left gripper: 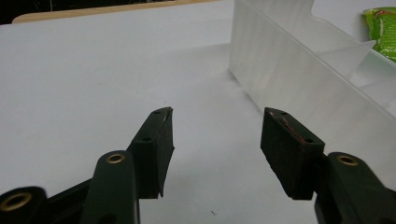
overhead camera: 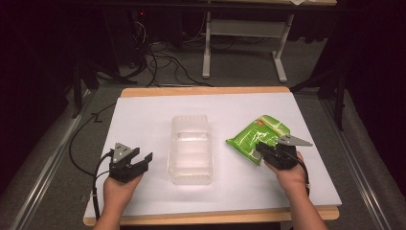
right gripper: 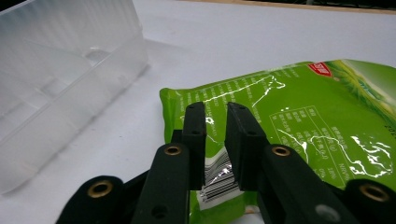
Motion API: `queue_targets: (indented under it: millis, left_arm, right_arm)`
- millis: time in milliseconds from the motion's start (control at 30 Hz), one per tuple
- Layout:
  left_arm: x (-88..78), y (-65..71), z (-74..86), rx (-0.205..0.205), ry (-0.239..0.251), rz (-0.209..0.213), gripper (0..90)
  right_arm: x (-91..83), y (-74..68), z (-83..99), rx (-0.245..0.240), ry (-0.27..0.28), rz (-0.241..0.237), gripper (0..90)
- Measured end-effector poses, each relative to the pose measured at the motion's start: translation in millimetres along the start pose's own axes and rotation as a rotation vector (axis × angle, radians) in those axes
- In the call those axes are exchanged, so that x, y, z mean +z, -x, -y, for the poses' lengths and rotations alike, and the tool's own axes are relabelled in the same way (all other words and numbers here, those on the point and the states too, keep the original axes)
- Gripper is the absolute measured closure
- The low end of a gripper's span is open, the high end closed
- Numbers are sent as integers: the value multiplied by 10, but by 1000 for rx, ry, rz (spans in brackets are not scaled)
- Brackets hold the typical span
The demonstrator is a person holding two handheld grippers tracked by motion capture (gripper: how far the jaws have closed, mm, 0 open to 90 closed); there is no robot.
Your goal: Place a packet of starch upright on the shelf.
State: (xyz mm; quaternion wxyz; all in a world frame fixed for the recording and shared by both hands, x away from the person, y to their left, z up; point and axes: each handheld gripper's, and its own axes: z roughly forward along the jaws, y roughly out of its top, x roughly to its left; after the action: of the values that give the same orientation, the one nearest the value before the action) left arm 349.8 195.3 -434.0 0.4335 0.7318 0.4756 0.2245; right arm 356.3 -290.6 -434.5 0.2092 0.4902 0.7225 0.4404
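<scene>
Both forearms are coming in from the bottom of the high view, each hand wrapping a hand-held gripper from behind. The left hand-held gripper (overhead camera: 143, 160) is sitting low over the surface, pointing forward and slightly inward, its 2 jaws standing wide apart with nothing between them. The right hand-held gripper (overhead camera: 261, 148) is angling forward and inward, its 2 jaws standing close together with a narrow gap, pinching the green packet's (right gripper: 299, 116) near edge.

I can't read any text: the green packet (right gripper: 299, 116) carries small white print, a red badge and a barcode, all too blurred.
</scene>
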Motion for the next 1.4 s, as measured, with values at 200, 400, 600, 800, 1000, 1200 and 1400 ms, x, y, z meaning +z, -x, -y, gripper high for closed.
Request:
queue_targets:
  millis: [200, 400, 600, 800, 1000, 1200, 1400]
  left_arm:
    - [43, 1, 7, 9, -14, -1, 444]
    - [68, -1, 31, 8, -44, 15, 444]
    - [111, -1, 47, 17, -83, 36, 444]
    - [118, 4, 52, 24, -95, 41, 431]
    - [121, 15, 57, 26, -98, 46, 422]
    - [122, 33, 69, 45, -112, 47, 418]
    - [127, 44, 76, 52, -117, 50, 416]
  right_arm:
    - [-61, 47, -4, -1, 23, 0, 707]
    - [-87, 113, -25, 13, 38, 13, 665]
    - [-75, 182, -33, 7, 35, 45, 595]
    - [-87, 260, -73, 12, 48, 78, 538]
    - [-67, 424, -120, 32, 47, 121, 478]
    - [-55, 646, -136, 69, 53, 161, 453]
    - [-50, 903, -103, 119, 58, 220, 403]
